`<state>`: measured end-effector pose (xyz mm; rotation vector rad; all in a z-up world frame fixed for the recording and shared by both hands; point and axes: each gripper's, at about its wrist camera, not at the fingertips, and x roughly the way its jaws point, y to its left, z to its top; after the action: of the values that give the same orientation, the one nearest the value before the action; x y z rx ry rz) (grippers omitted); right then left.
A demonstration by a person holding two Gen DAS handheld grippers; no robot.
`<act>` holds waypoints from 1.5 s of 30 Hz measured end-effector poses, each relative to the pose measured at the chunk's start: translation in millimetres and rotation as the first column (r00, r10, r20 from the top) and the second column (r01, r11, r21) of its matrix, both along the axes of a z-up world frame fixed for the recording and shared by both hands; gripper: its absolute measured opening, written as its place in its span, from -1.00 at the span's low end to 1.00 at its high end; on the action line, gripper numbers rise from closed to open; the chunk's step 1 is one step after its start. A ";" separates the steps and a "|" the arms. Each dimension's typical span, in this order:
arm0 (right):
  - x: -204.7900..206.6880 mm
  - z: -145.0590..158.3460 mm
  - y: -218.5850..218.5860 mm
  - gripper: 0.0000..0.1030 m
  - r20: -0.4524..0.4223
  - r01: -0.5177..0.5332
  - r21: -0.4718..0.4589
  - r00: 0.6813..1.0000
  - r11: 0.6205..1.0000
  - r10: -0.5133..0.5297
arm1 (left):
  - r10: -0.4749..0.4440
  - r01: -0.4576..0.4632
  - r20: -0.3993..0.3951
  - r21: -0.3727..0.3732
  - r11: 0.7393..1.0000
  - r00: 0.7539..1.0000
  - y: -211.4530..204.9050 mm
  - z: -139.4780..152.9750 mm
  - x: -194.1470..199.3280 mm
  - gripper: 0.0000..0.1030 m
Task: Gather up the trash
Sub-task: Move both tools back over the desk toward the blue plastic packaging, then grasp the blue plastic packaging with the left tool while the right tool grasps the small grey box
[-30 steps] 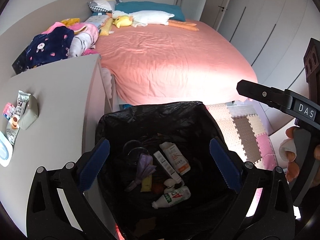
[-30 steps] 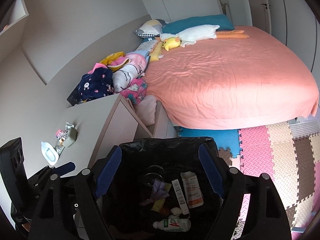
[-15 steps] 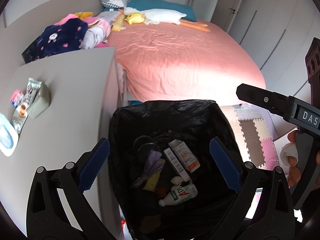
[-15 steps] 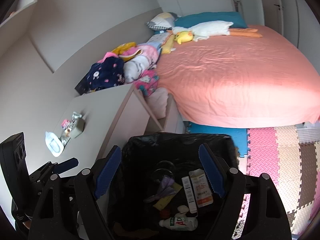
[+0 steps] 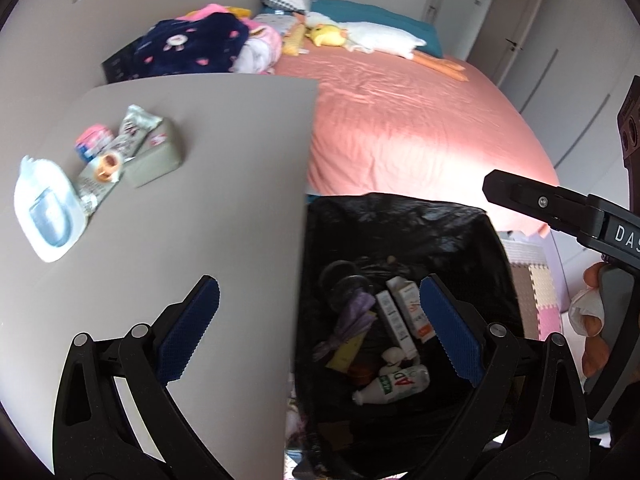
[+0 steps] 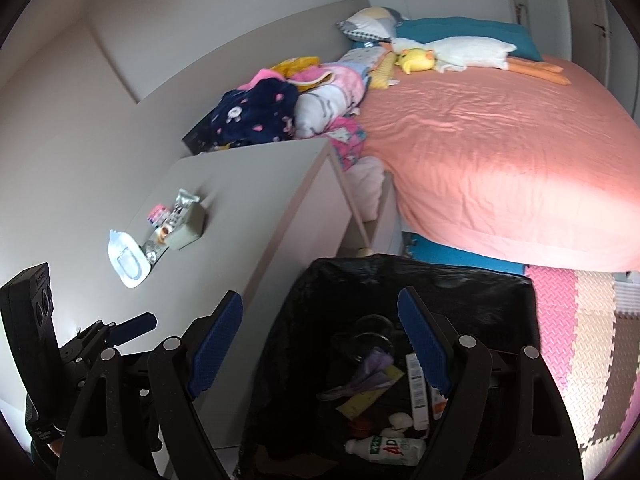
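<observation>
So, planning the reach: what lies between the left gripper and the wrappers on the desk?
Only bare desk top separates the left gripper from the wrappers, per the left wrist view.

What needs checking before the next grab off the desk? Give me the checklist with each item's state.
1. Left gripper open and holding nothing: ok, jaws spread wide.
2. Right gripper open and holding nothing: ok.
3. Trash left on the desk: ok, a white packet, a silver wrapper, a small pink pack and a grey pouch lie clustered together.
4. Bin open beside the desk, black liner in place: ok, bottle and boxes already inside.
5. Pieces separate enough for a single pick: not ok, they overlap.
6. Whether the grey pouch counts as trash: cannot tell.
</observation>
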<state>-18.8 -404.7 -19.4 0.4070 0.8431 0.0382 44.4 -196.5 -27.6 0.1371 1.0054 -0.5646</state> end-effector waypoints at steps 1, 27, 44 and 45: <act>3.5 0.1 4.9 0.56 0.000 -0.009 -0.001 1.000 1.000 0.009 | 0.008 -0.008 0.001 0.000 1.000 1.000 4.5 -0.4 1.4 0.88; 85.2 -5.0 105.5 0.56 -0.025 -0.152 -0.023 0.988 0.988 0.152 | 0.227 -0.227 0.033 0.000 0.974 0.973 129.6 -12.2 57.2 0.88; 148.1 -24.7 163.5 0.56 -0.070 -0.212 0.002 0.975 0.977 0.212 | 0.269 -0.269 0.033 -0.008 0.963 0.962 197.9 -27.9 108.2 0.87; 151.1 -25.8 165.7 0.56 -0.073 -0.212 0.000 0.975 0.977 0.211 | 0.266 -0.266 0.033 -0.008 0.964 0.963 200.5 -29.0 112.4 0.87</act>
<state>132.3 -239.0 -45.2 0.3108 0.9560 0.2186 156.8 4.0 -56.5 0.0070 0.9712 -0.3173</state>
